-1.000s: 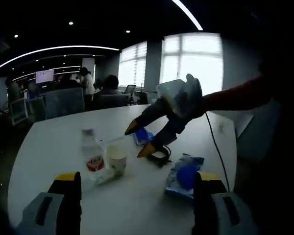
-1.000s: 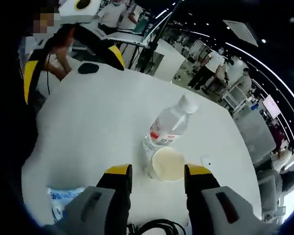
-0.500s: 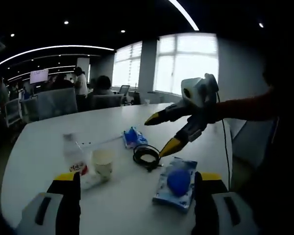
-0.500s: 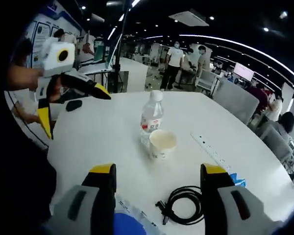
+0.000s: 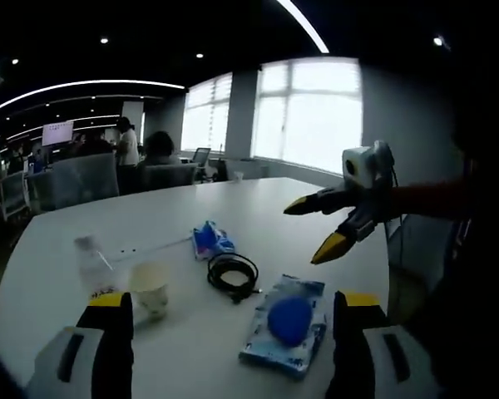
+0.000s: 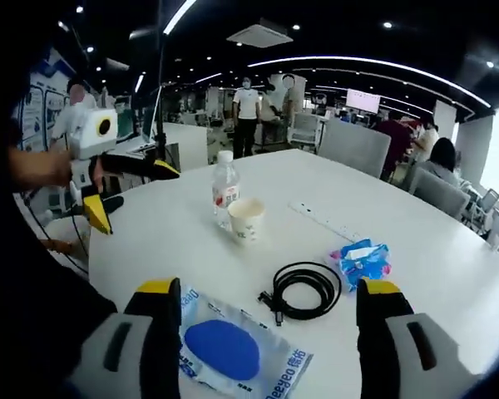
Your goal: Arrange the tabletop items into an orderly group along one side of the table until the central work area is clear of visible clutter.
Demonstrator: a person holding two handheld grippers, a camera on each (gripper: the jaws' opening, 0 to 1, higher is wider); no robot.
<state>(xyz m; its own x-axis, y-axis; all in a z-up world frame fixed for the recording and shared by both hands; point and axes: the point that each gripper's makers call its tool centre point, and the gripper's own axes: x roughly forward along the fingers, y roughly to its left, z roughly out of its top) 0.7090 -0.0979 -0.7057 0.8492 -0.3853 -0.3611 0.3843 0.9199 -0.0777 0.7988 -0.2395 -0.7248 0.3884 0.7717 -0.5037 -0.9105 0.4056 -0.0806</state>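
Both grippers [image 5: 224, 332] [image 6: 266, 320] are hovering with fingers spread, holding nothing. Bottle [image 6: 225, 188], cup [image 6: 246, 220], cable [image 6: 302, 288], blue packets [image 6: 237, 349] are lying mid-frame on the table [image 6: 416, 266]. Nothing looks grouped yet; a first pickup is probably next, likely the nearest packet.

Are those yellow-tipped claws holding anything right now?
No, nothing is held. The left gripper and the right gripper are both open above the table, with the bottle, cup and cable lying free.

Bottle [image 5: 92, 264] base behind jaw.
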